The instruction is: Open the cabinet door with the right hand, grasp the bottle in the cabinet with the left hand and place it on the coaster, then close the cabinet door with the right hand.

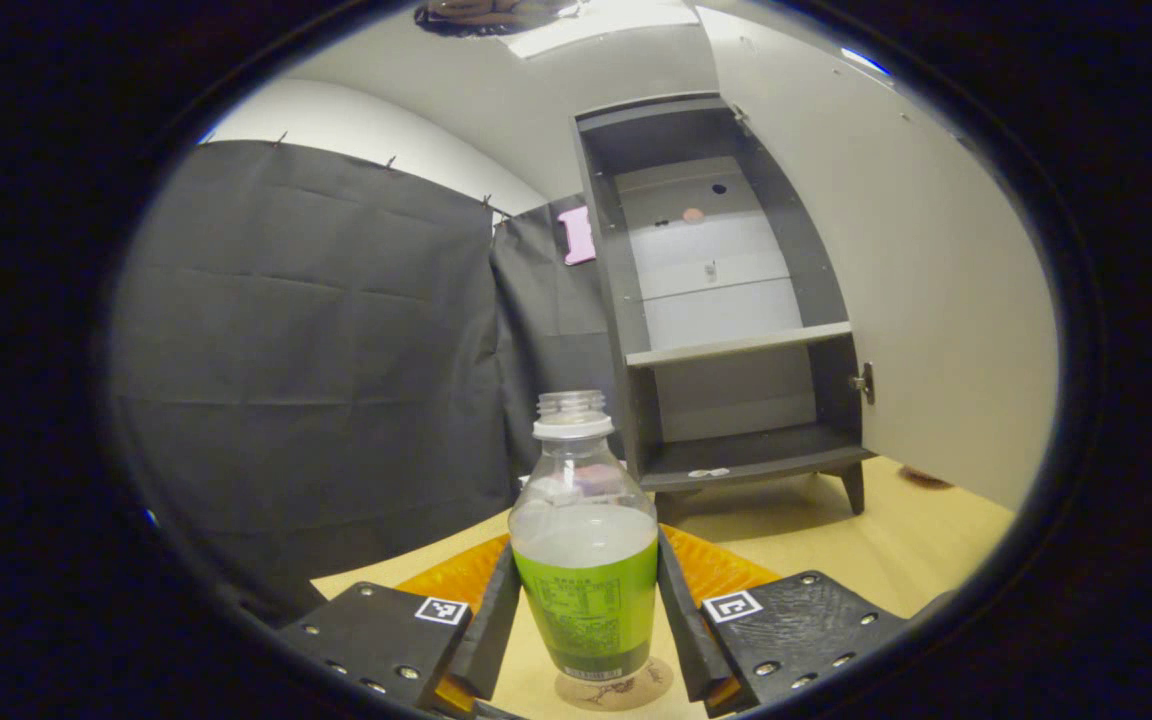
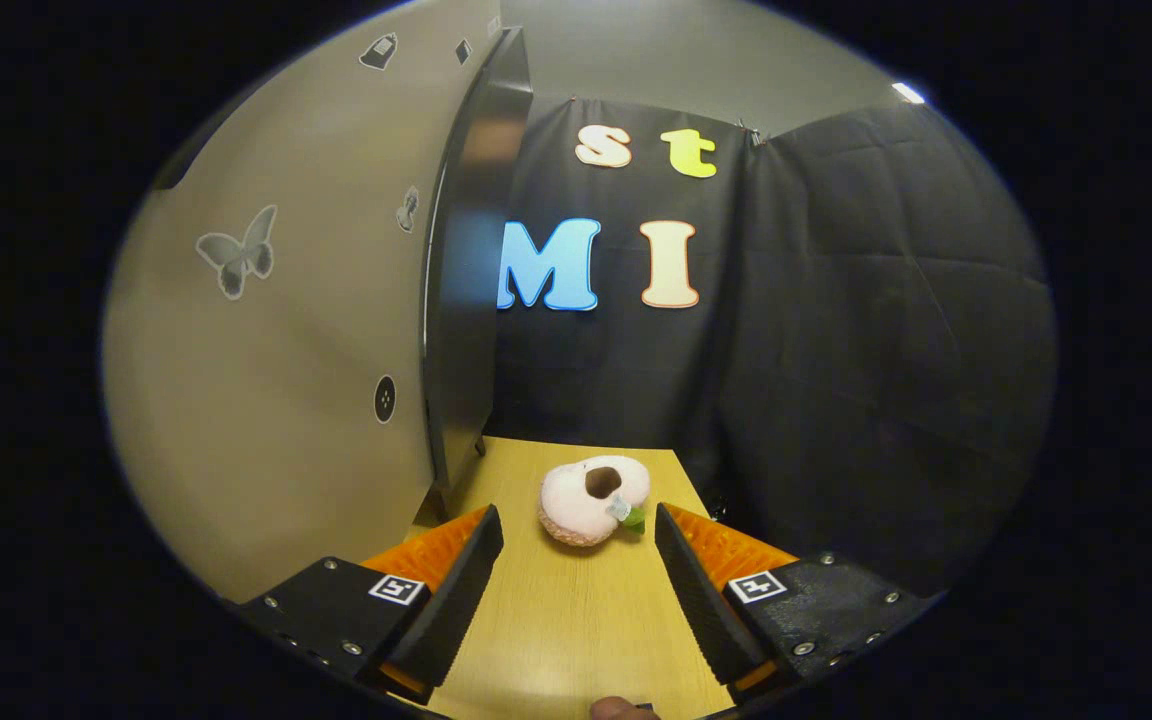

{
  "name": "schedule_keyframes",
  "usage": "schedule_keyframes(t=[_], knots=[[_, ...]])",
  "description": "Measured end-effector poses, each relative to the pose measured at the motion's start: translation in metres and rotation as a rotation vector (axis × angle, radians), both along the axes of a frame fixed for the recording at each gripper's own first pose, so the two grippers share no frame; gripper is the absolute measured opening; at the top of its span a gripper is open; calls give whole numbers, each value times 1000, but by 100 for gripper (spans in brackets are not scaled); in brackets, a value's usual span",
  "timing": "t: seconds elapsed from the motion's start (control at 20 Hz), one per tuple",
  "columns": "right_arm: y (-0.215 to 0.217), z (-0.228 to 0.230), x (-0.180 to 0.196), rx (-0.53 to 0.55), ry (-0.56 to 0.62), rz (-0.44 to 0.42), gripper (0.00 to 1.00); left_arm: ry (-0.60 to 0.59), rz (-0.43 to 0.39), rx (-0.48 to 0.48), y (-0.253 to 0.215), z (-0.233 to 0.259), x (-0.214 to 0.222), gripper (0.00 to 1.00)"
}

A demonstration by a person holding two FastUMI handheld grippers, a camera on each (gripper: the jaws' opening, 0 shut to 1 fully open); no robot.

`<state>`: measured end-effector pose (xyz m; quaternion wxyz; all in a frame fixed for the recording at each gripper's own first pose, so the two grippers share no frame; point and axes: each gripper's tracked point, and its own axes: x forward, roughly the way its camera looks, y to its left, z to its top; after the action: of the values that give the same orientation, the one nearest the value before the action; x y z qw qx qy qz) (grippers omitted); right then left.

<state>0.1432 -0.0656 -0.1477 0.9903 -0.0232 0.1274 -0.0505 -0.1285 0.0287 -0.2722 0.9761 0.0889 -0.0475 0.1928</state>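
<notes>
- Black cloth walled the booth, and a pale wooden table (image 1: 816, 530) ran under both grippers.
- In the left gripper view, the cabinet (image 1: 736, 300) stood on the table beyond the fingers and to their right, its door (image 1: 926, 270) swung wide open on the right side; its shelves looked bare.
- The left gripper (image 1: 586, 610) had its two fingers on either side of the bottle (image 1: 586, 560), each close against the green label; whether both pressed on it I could not tell.
- The bottle stood upright with no cap on its neck, its base on the round coaster (image 1: 616, 690) between the fingertips.
- In the right gripper view, the right gripper (image 2: 576, 590) hung over the table with its fingers wide apart and nothing between them.
- A pink plush toy (image 2: 591, 510) with a dark hollow lay on the table just ahead of the fingertips, between their lines.
- To the left of the right gripper's fingers stood the door's outer face, marked with a butterfly sticker (image 2: 236, 250), its edge near the left finger.
</notes>
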Motion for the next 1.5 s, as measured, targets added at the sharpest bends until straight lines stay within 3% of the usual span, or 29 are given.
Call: schedule_keyframes(t=[0.25,0.4,0.45,0.5,0.6,0.65,0.95,1.5], knots=[[11,-23,-5,-96,61,38,95,41,5,-46,6,-48,-1,70],[20,-31,-6,-92,76,49,96,35,-21,-31,5,-44,4,70],[23,-34,-5,-90,82,52,95,33,-30,-31,4,-46,1,77],[25,-37,-5,-91,88,55,96,35,-45,-37,2,-46,1,77],[29,-41,-6,-97,101,62,96,36,-70,-45,-6,-47,-2,67],[33,-44,-6,-98,105,70,95,39,-66,-41,-5,-46,-5,89],[50,-53,-14,-108,128,116,96,25,-73,-26,2,-31,-8,89],[40,-35,-19,-83,111,91,95,9,-123,1,-7,12,-5,89]])
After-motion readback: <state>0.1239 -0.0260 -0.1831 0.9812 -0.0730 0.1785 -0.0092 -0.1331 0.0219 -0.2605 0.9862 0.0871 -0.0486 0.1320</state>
